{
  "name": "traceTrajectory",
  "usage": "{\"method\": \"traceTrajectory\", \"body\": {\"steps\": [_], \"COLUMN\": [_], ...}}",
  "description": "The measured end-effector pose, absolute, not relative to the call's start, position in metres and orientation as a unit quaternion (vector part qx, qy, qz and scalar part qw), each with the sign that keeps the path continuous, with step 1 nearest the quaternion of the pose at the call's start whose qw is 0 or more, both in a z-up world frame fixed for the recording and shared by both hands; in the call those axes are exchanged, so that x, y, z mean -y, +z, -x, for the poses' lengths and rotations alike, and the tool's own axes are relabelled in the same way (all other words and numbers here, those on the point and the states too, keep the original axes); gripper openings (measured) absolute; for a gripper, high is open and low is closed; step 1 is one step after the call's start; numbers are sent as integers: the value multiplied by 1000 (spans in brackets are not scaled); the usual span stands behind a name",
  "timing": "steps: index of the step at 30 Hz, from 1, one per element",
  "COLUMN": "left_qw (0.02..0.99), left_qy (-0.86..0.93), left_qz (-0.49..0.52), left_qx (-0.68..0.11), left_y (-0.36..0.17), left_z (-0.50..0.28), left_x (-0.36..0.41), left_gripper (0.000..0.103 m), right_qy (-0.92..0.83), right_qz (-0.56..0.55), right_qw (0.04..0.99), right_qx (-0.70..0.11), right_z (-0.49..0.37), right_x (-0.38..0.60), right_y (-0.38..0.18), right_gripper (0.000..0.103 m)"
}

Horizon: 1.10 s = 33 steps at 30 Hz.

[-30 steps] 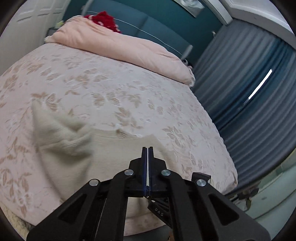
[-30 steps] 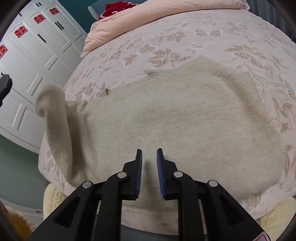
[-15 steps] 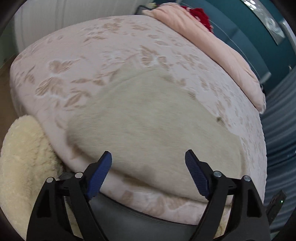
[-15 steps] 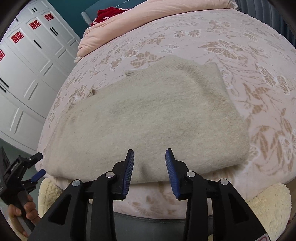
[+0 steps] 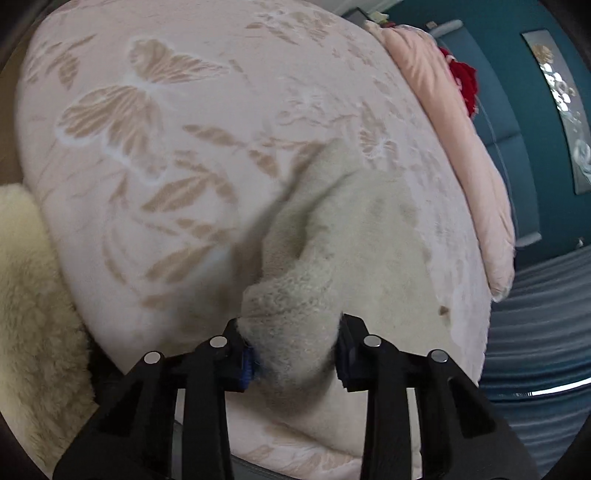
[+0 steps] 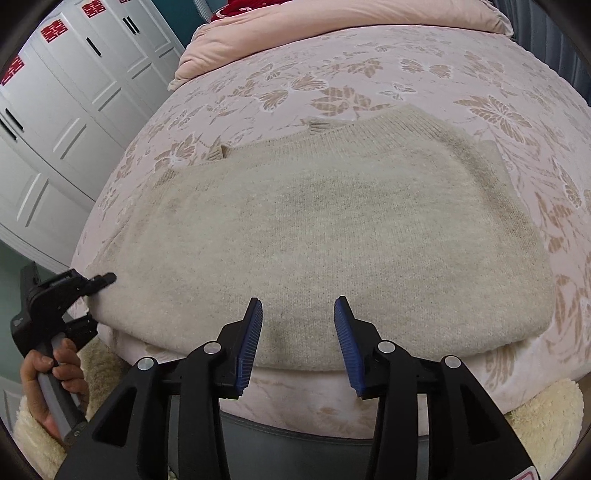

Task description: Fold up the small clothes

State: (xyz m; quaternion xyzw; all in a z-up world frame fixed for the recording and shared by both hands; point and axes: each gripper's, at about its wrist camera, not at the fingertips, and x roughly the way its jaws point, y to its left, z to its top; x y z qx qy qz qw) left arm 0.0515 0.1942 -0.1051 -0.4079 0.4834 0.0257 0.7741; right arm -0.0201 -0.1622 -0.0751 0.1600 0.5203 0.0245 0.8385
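The left claw (image 5: pixel 293 349) has just been closing and now pinches a bunched-up corner of the fuzzy cream sweater (image 6: pixel 325 236), which lies on the bed (image 6: pixel 406 81) near its front edge. The right claw (image 6: pixel 298 332) has just been opening a little; it hangs half open over the sweater's near edge, holding nothing.

My right gripper (image 6: pixel 298 341) faces the bed with its pink butterfly-patterned bedspread (image 6: pixel 369 77). Directly ahead of it lies a cream knitted sweater (image 6: pixel 314 229), spread flat. Far beyond it, a folded pale pink quilt (image 6: pixel 332 22) rests on the bedspread.
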Motion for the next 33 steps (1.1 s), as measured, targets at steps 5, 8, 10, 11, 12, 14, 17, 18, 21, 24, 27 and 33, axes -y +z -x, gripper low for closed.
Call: {"method": "traceTrajectory", "body": {"steps": [5,8,10,11,12,14,17,18,21,24,27,33], "left_qw": [844,851,847,841,832,815,815,817,831,843,849,849], "left_qy": [-109,-209,-272,-296,-316,-339,-322,-319,-303,-276,-245,-231], "left_qz": [319,272,232,212,193,150,91,83,55,12,-25,-49], "left_qx": [-417,-396,-393,-399,-413,-445,-473,-474,-462,-462,-467,-473], "left_y": [-3,45,60,61,56,32,-6,-12,-22,-38,-57,-80], "left_z": [-61,-61,-54,-50,-47,-41,-21,-14,8,18,14,17], "left_x": [-116,-37,22,51,78,123,150,147,121,90,58,37], "left_gripper": [26,26,26,26,27,33,43,56,84,87,87,88], "right_qy": [20,21,14,6,-5,-29,-60,-62,-47,-5,32,32], "right_qz": [-176,-222,-254,-264,-270,-277,-305,-322,-383,-445,-485,-417], "right_qw": [842,841,840,839,841,842,833,827,809,789,771,772], "right_qx": [-509,-493,-480,-475,-470,-461,-458,-456,-444,-424,-411,-479], "right_z": [21,28,35,39,45,57,78,85,101,103,91,59], "right_x": [177,199,220,230,242,266,300,311,333,341,336,293], "right_y": [-72,-67,-63,-62,-60,-61,-67,-69,-75,-79,-82,-89], "right_gripper": [41,41,41,41,42,44,46,47,52,55,61,67]}}
